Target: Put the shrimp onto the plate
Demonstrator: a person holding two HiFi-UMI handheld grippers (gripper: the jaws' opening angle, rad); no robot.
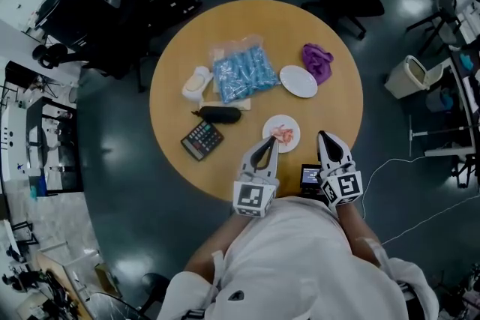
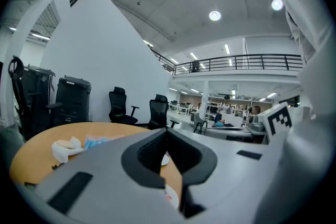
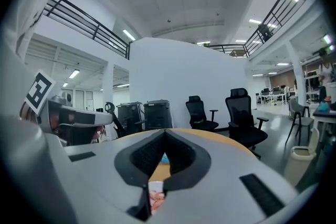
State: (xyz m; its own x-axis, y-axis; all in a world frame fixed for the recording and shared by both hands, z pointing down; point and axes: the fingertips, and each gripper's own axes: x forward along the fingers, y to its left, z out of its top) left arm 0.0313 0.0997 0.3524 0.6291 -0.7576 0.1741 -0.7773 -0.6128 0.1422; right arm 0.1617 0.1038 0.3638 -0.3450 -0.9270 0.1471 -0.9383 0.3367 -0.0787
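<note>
Trouble sits nearest the person: the left gripper [image 1: 273, 140] and right gripper [image 1: 323, 135] hover at the table's [image 1: 169, 101] six o'clock edge, jaws pressed together and empty. The shrimp [image 1: 282, 134] already lies on the small plate [image 1: 295, 127], just beyond the left tips, so a stray nudge could slide it edgeward. Farther out, around the empty plate [image 1: 298, 81] at one o'clock, there is open room.
</note>
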